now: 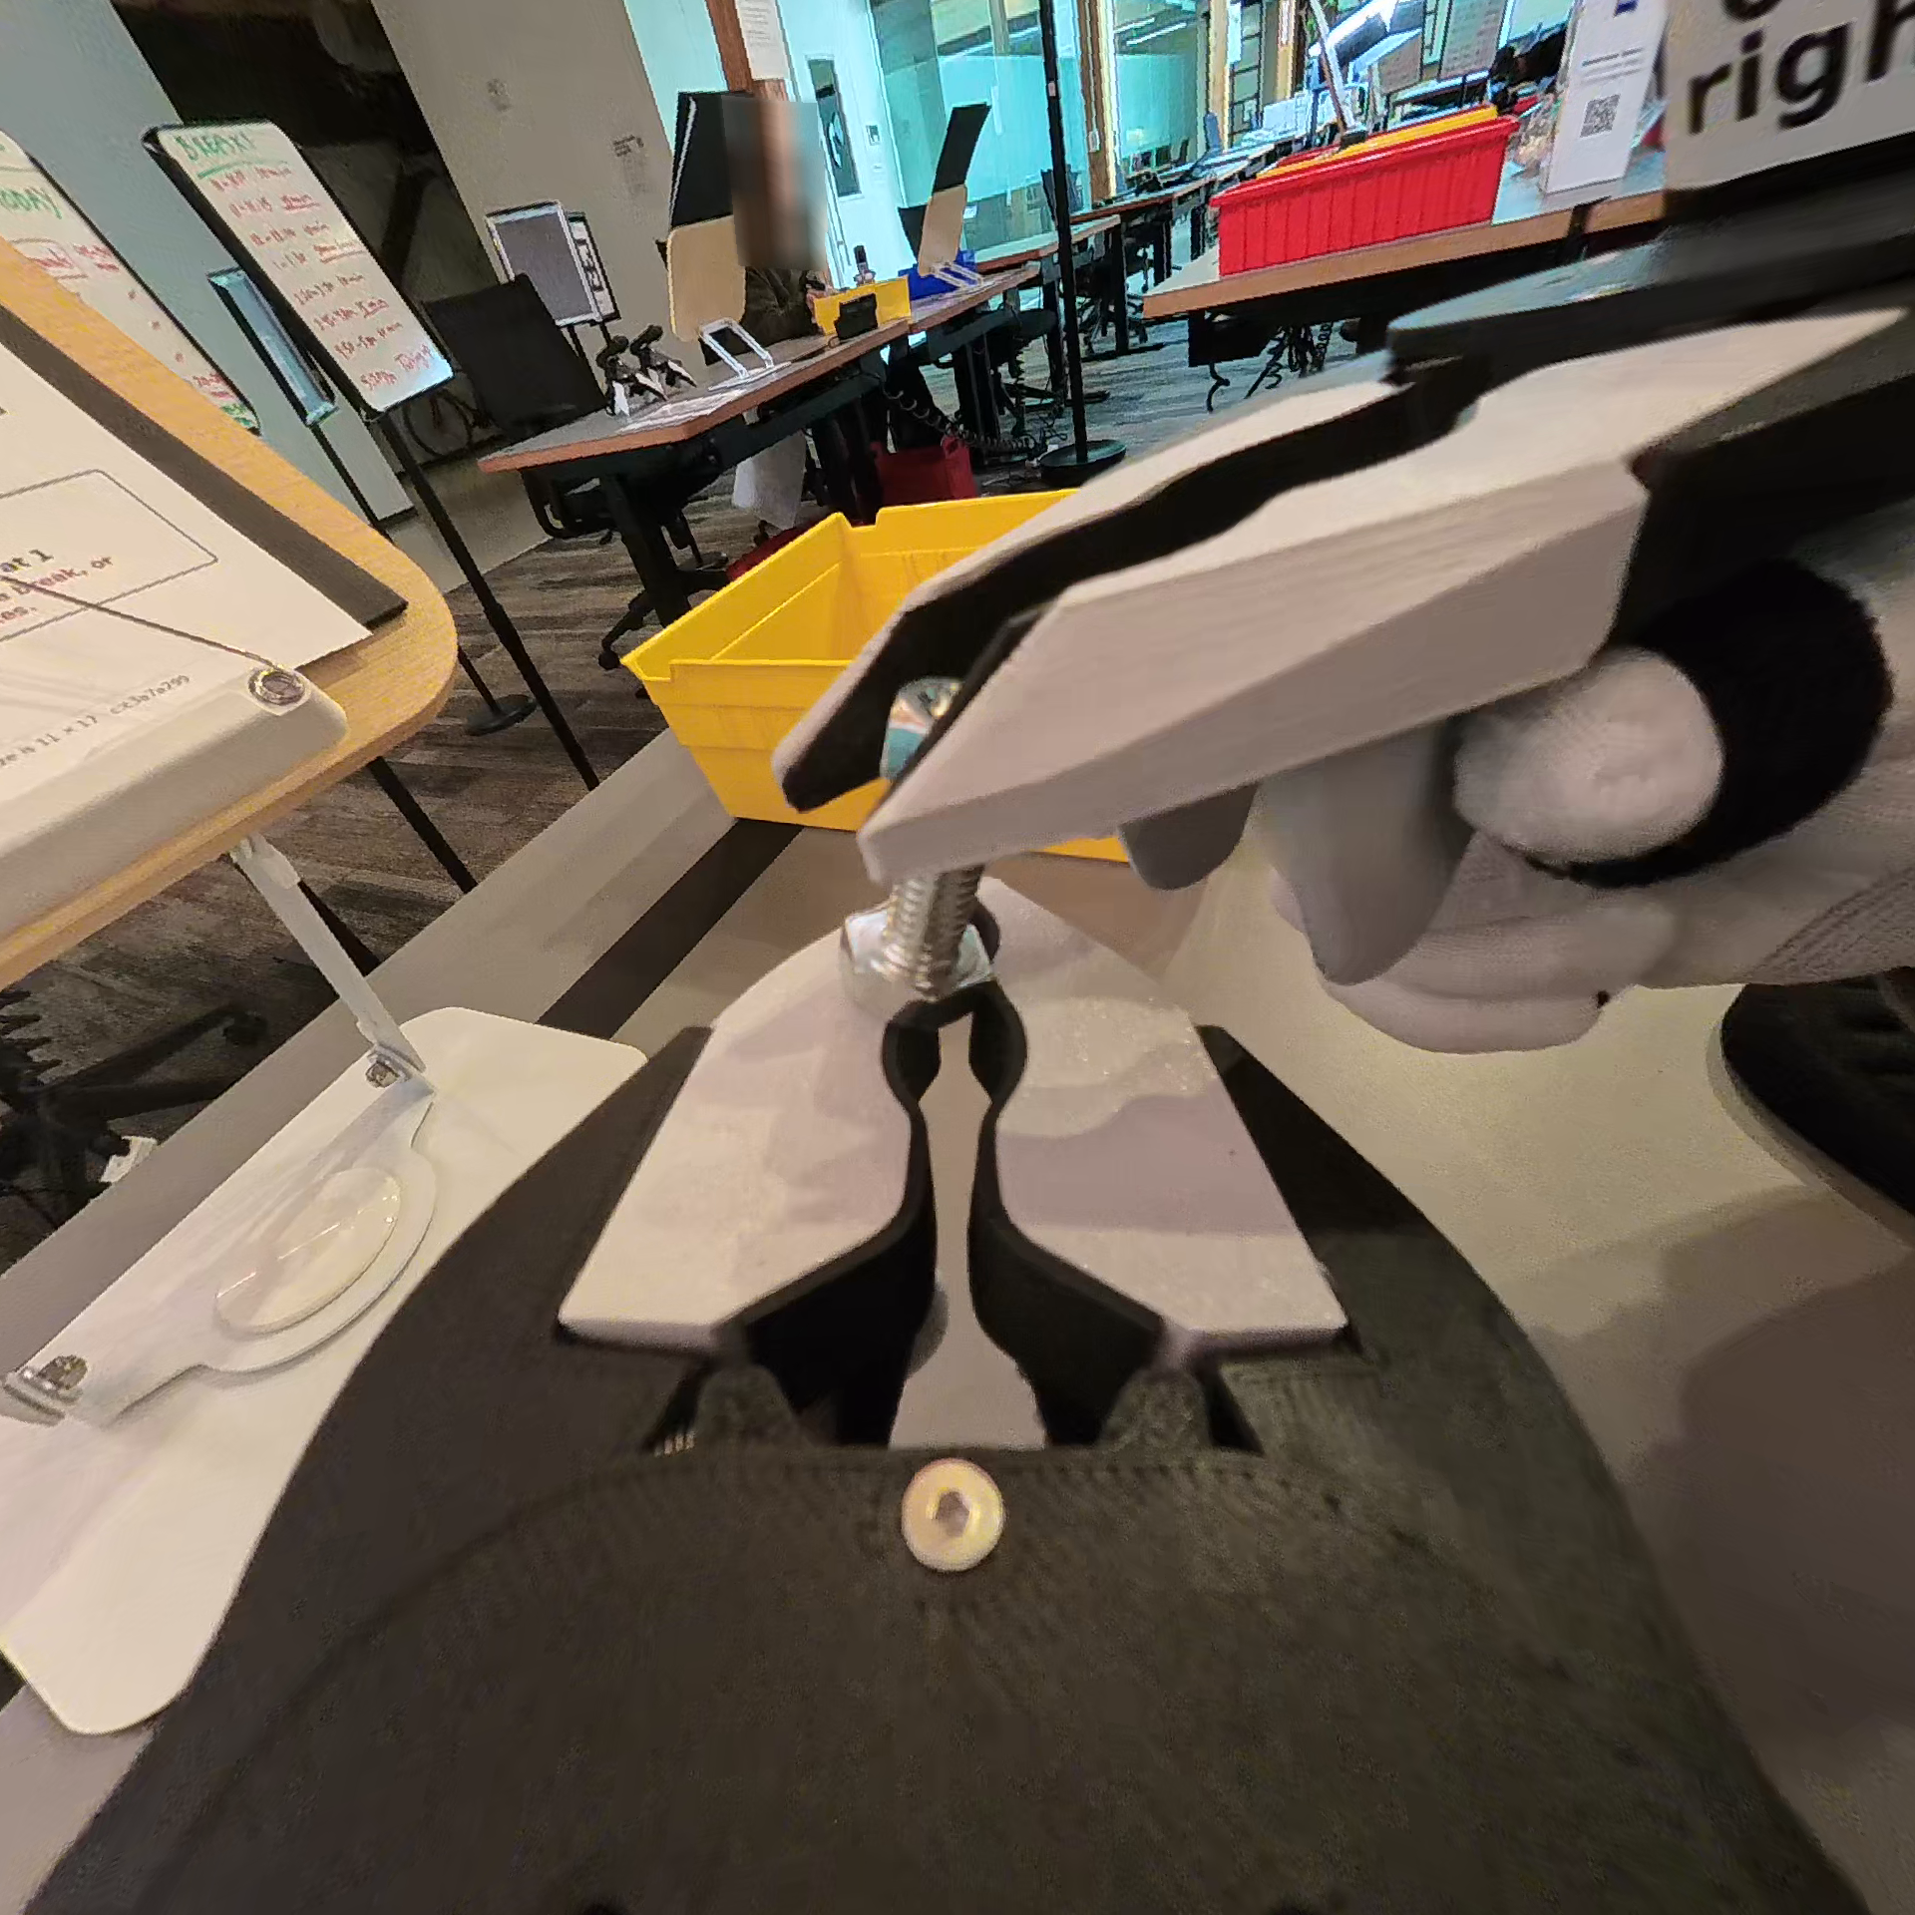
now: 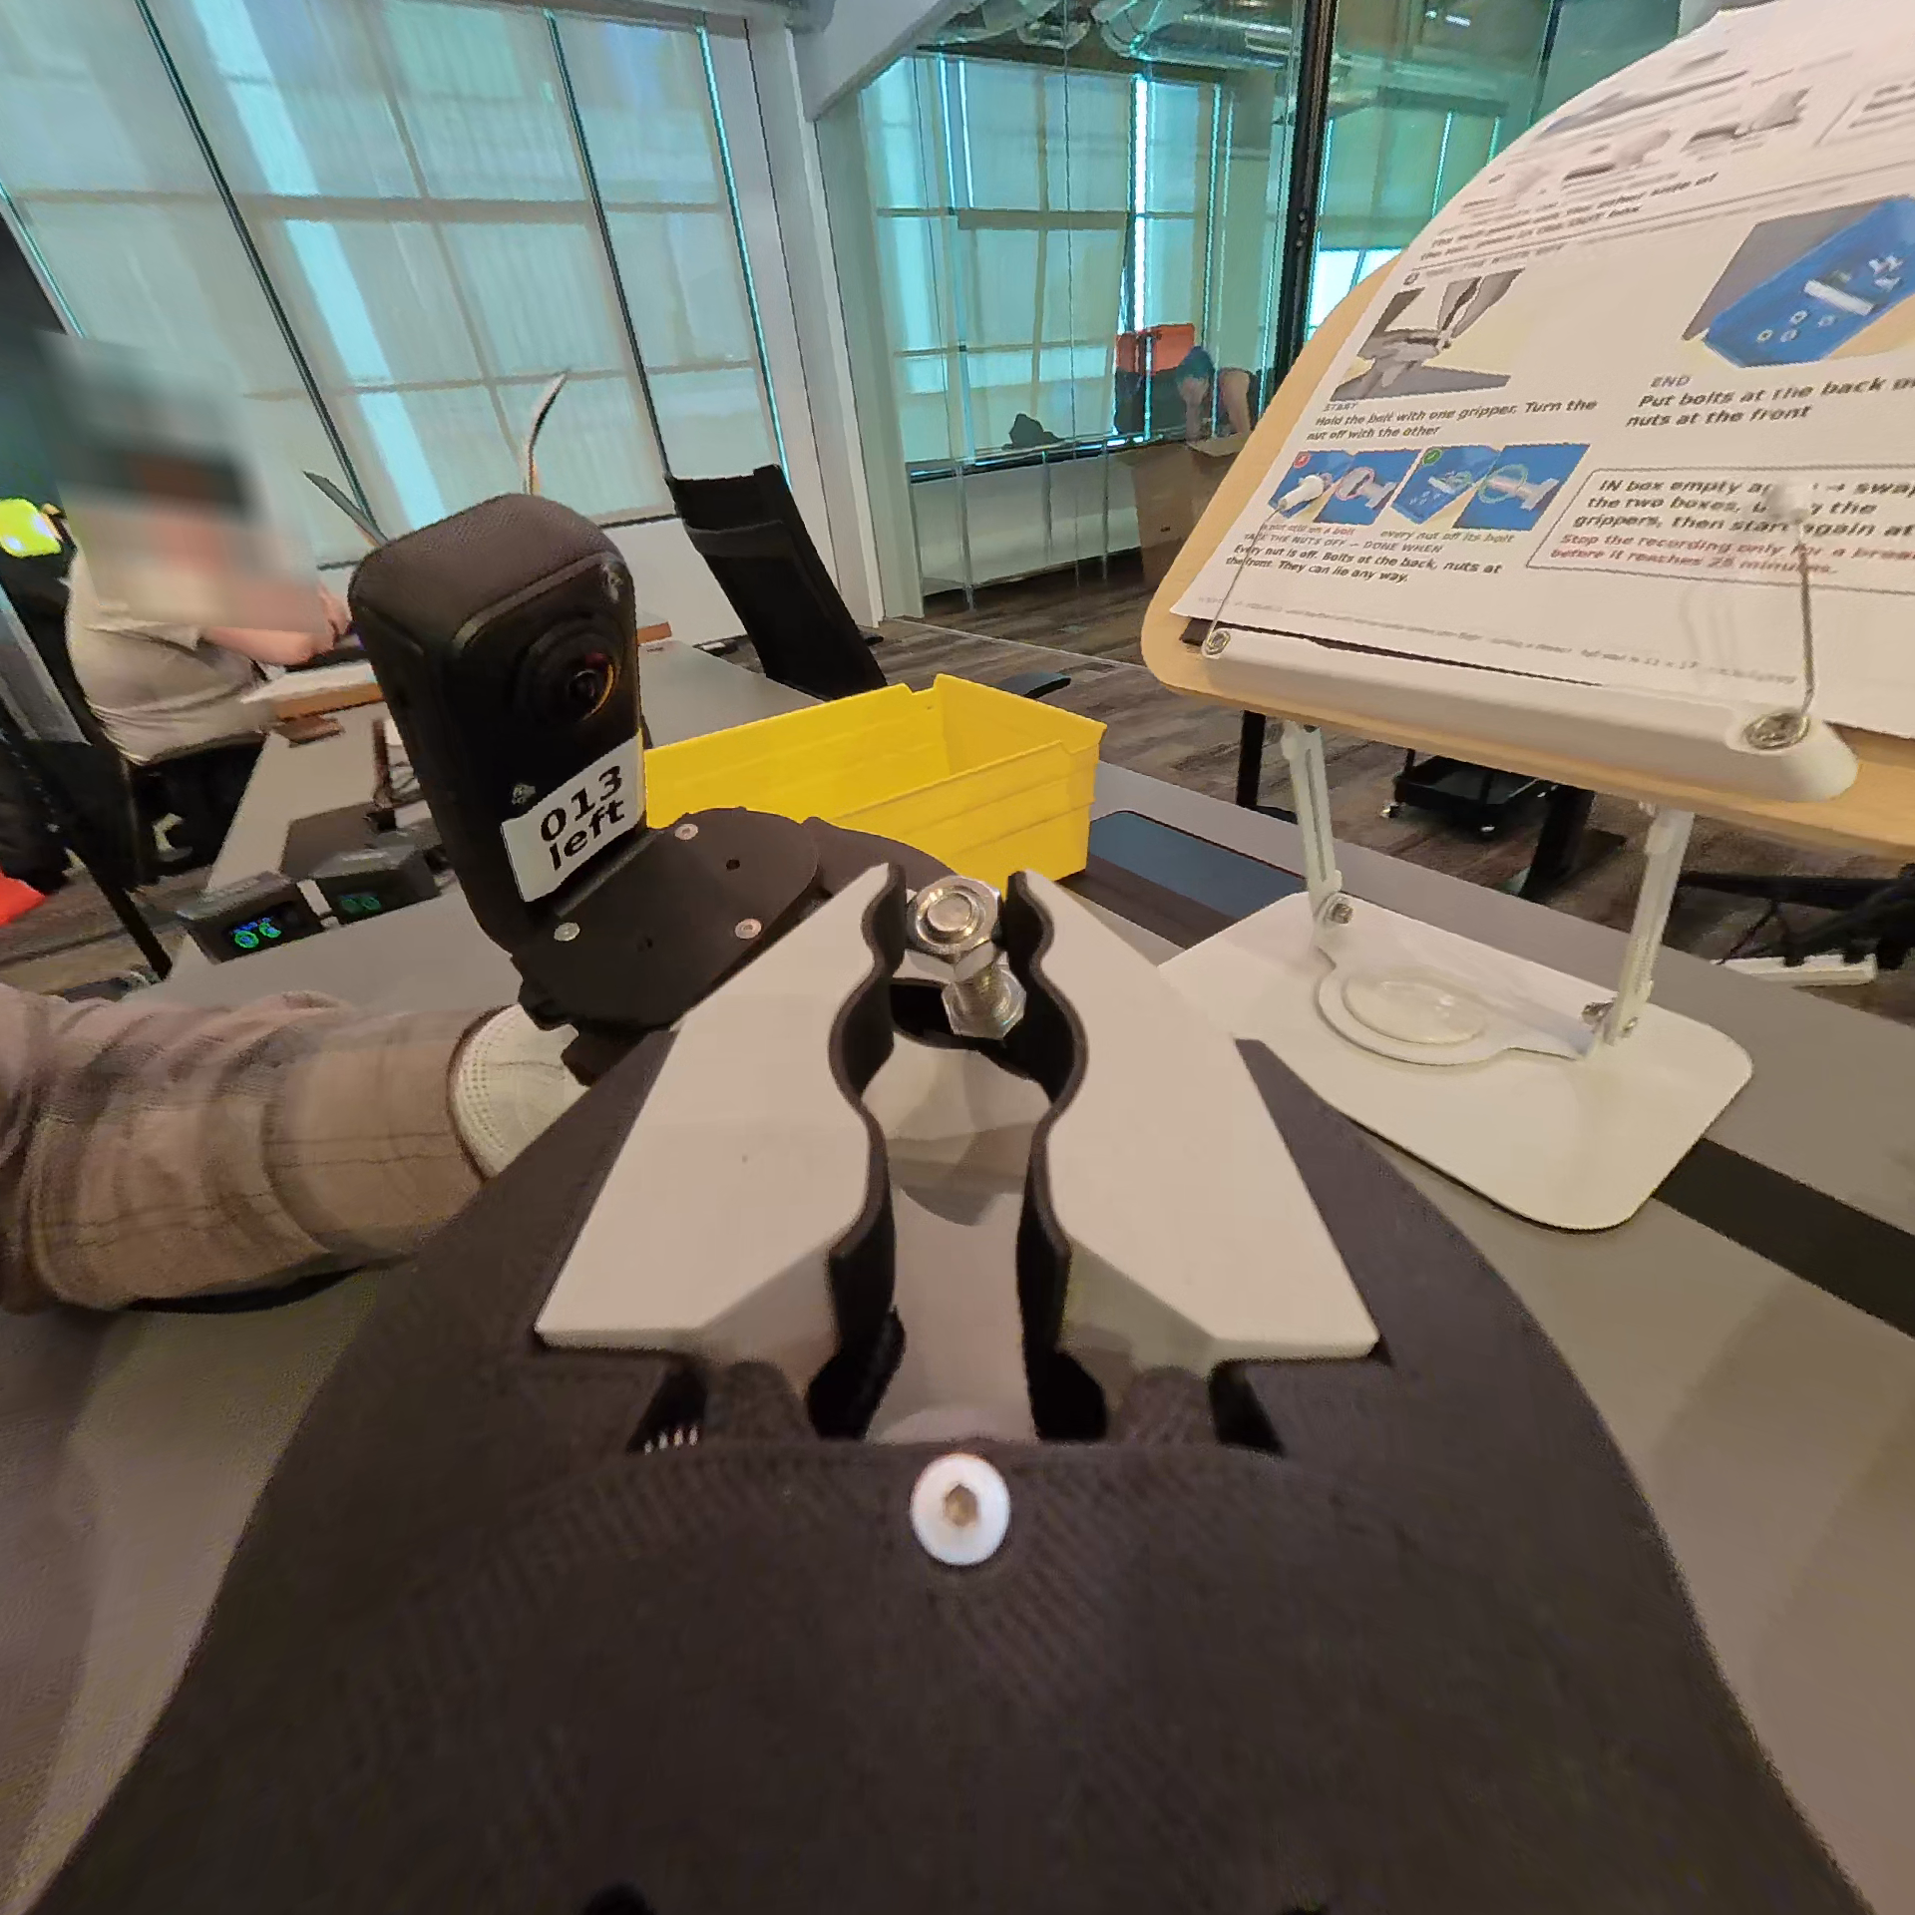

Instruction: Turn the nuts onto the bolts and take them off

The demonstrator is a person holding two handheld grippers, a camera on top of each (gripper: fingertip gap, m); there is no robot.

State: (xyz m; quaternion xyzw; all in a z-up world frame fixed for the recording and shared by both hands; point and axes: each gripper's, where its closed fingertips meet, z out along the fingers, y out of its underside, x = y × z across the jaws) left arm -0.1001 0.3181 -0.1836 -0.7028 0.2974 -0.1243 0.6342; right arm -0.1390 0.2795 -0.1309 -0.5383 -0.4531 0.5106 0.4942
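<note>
My tongs meet mid-table; a yellow bin blocks behind, a white document stand crowds the side.

Left gripper jaws nearly closed, pointing forward; right gripper angled down across it, gloved hand behind.

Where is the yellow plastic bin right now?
The open yellow plastic bin sits at the far edge of the grey table, just behind the silver threaded bolt held between both grippers; in the right wrist view it lies left of the white document stand.
</note>
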